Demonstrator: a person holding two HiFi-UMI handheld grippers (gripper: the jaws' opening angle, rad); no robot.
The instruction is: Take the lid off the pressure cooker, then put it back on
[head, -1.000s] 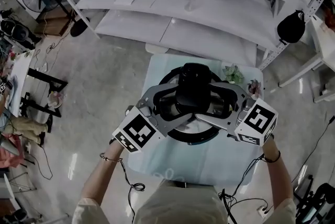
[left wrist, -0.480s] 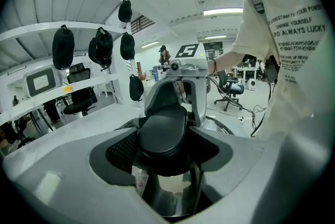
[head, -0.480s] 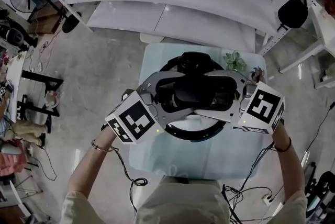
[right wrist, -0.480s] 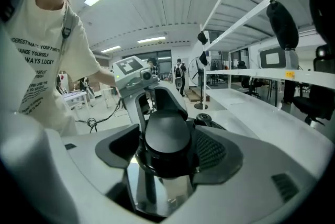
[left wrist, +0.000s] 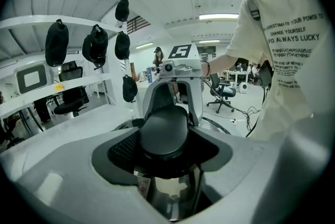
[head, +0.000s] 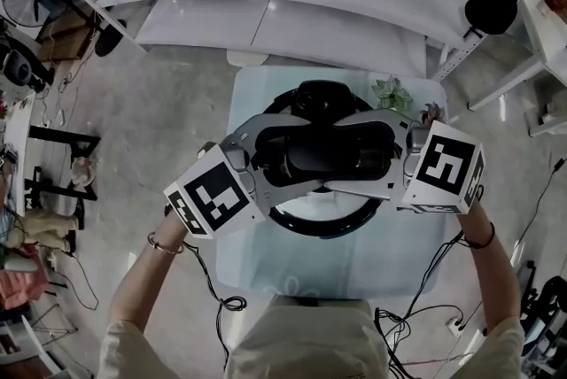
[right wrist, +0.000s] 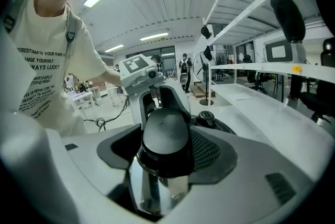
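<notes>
Head view shows the jaws of left gripper (head: 295,159) and right gripper (head: 344,154) clamped on the lid handle (head: 314,158). The pressure cooker (head: 326,229) sits mid-surface (head: 266,271), and the right jaws have just been closing. Uneven pulls could tilt and jam the lid (head: 306,211).

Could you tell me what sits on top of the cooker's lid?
A large black handle sits in the middle, and a small black knob sits nearer the rim. The surface of the lid directly under the handle is covered.
</notes>
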